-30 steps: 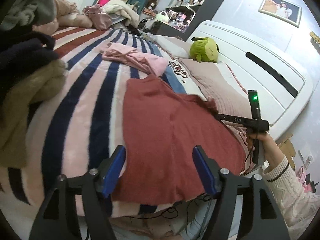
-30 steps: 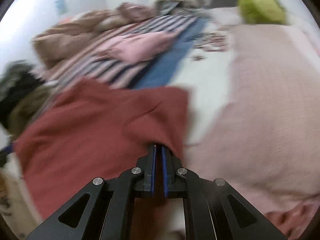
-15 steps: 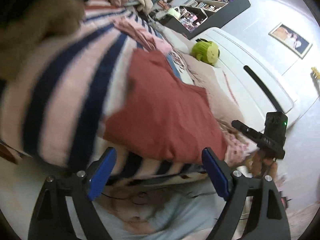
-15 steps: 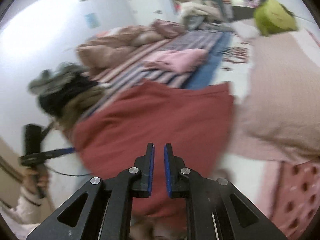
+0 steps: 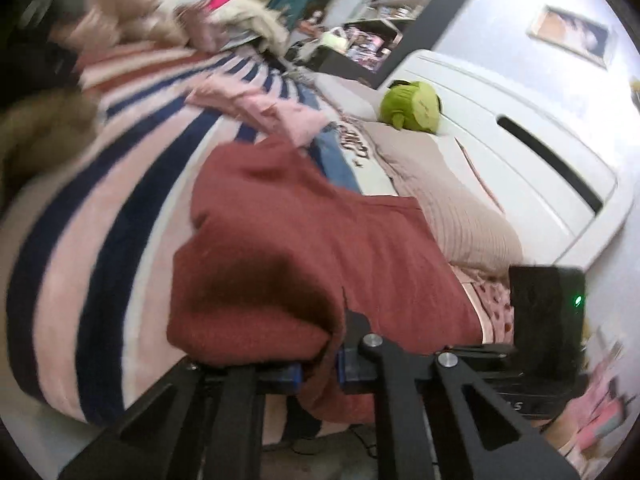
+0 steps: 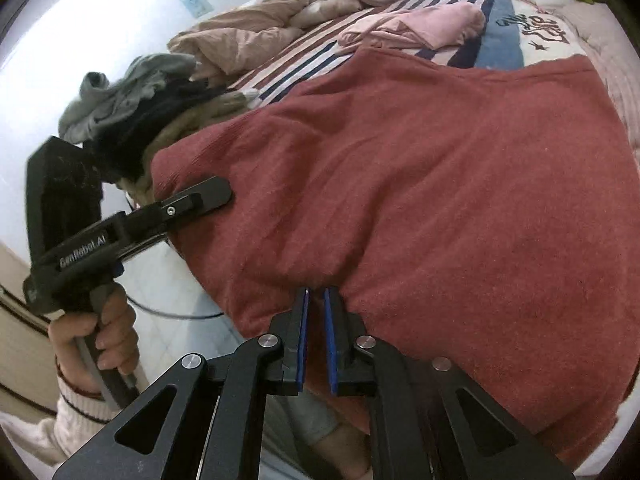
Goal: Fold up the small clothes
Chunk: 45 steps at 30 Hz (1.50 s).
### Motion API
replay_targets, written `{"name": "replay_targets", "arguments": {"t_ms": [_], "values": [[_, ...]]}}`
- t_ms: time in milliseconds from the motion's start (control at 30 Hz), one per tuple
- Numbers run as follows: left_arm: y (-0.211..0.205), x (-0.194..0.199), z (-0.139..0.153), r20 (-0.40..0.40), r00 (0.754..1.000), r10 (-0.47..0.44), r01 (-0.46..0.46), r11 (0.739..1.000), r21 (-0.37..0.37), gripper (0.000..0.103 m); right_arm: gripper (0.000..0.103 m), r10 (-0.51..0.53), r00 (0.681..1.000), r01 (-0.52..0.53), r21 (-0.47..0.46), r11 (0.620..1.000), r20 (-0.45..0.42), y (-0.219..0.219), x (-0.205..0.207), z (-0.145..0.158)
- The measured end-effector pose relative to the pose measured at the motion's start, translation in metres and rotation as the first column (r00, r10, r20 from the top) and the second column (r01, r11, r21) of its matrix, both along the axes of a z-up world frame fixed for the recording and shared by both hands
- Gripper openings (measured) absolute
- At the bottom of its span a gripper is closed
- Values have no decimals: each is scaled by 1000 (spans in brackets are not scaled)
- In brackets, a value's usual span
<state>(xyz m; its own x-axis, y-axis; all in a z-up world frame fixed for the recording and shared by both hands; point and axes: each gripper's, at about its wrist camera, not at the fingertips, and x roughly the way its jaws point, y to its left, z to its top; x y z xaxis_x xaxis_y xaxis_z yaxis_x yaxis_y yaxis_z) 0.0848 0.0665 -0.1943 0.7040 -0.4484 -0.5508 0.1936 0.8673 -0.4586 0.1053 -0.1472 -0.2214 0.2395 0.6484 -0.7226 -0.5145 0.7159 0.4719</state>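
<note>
1. Gripping began at the left: the left gripper (image 5: 318, 372) was closing, and the near hem of the red garment (image 5: 312, 248) sat bunched between its blue pads (image 5: 286, 374), which pressed on the cloth.
2. The red garment lay spread across the near half of the striped blanket (image 5: 100, 208), its near edge hanging over the edge of the bed.
3. Toward the middle, a folded pink garment (image 5: 264, 108) rested on the blanket beyond the red one, apart from it; this likely marked where finished pieces went.
4. At the right, the right gripper (image 6: 316, 336) stood at the hem of the same garment (image 6: 440, 200), nearly closed. A narrow gap showed between its pads (image 6: 302, 340); whether cloth was pinched at the tips could not be told.
5. In the right wrist view, the left gripper (image 6: 208, 196) was seen clamped on the hem at the garment's left corner, held by a hand (image 6: 100, 332).
6. Recommended practice for this step, as a judgement:
   - Confirm that both grips held one layer of hem, level with each other.
   - Draw the hem taut between the two grippers before lifting.
   - Carry the near edge over toward the far edge in one even motion, so the fold line stayed straight.
   - A slack right grip risked dropping that corner.
</note>
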Motion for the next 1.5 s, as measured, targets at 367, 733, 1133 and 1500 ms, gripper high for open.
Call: {"name": "replay_targets", "arguments": {"t_ms": [367, 733, 1133, 1500], "values": [[-117, 15, 63, 131, 924, -360, 301, 894, 332, 8, 51, -305, 924, 285, 119, 951, 229, -139, -22, 84], [-204, 37, 2, -150, 714, -684, 699, 685, 204, 27, 52, -503, 847, 476, 179, 861, 169, -223, -48, 68], [-120, -7, 28, -68, 825, -561, 564, 807, 178, 60, 72, -309, 931, 267, 211, 940, 197, -150, -15, 70], [-59, 11, 3, -82, 909, -410, 415, 908, 62, 60, 8, -303, 950, 310, -124, 943, 72, -153, -30, 7]]}}
